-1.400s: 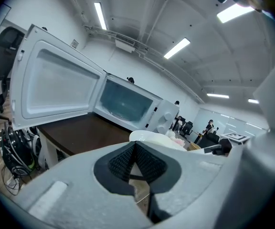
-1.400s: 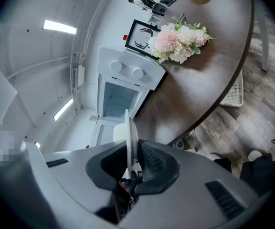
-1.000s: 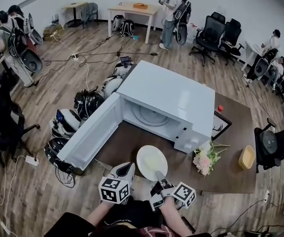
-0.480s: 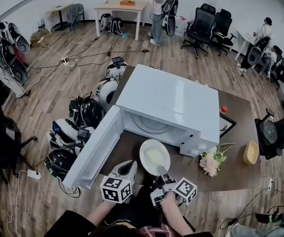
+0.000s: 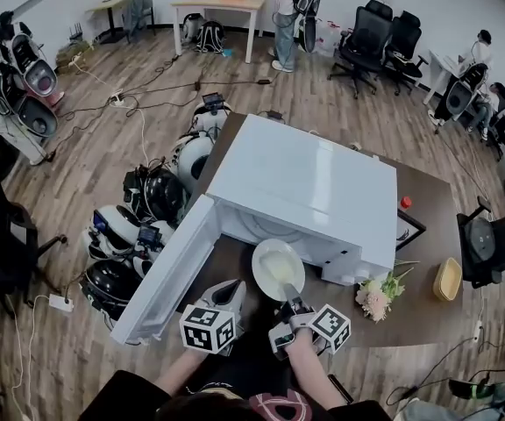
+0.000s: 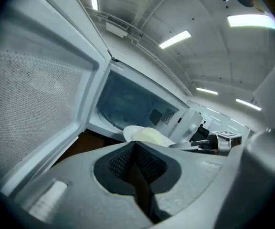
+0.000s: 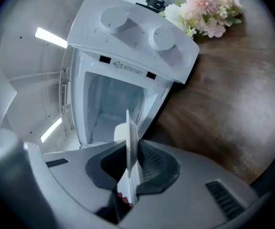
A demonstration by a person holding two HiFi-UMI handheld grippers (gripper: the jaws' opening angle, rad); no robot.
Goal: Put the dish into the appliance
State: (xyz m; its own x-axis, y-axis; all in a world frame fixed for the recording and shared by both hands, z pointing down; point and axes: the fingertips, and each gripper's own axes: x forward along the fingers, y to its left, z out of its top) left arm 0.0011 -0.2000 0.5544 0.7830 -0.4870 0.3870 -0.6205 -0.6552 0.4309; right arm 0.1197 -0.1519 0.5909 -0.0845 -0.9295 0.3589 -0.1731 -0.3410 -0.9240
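A white microwave (image 5: 309,187) stands on the brown table (image 5: 428,261) with its door (image 5: 167,270) swung open to the left. My right gripper (image 5: 293,307) is shut on the near rim of a white dish (image 5: 278,267), which hangs at the mouth of the cavity (image 7: 111,101). In the right gripper view the dish (image 7: 130,142) shows edge-on between the pads. My left gripper (image 5: 231,295) hangs shut and empty just left of the dish, beside the door; the dish (image 6: 147,136) shows ahead of its jaws.
Pink flowers (image 5: 375,298) lie right of the microwave, with a yellow bowl (image 5: 448,278) and a dark frame (image 5: 408,228) further right. Bags and helmets (image 5: 147,196) crowd the floor left of the table. Several people stand or sit around the room's edges.
The dish has moved forward from over the table's front toward the microwave opening, carried by the right gripper. The left gripper moved forward slightly alongside.
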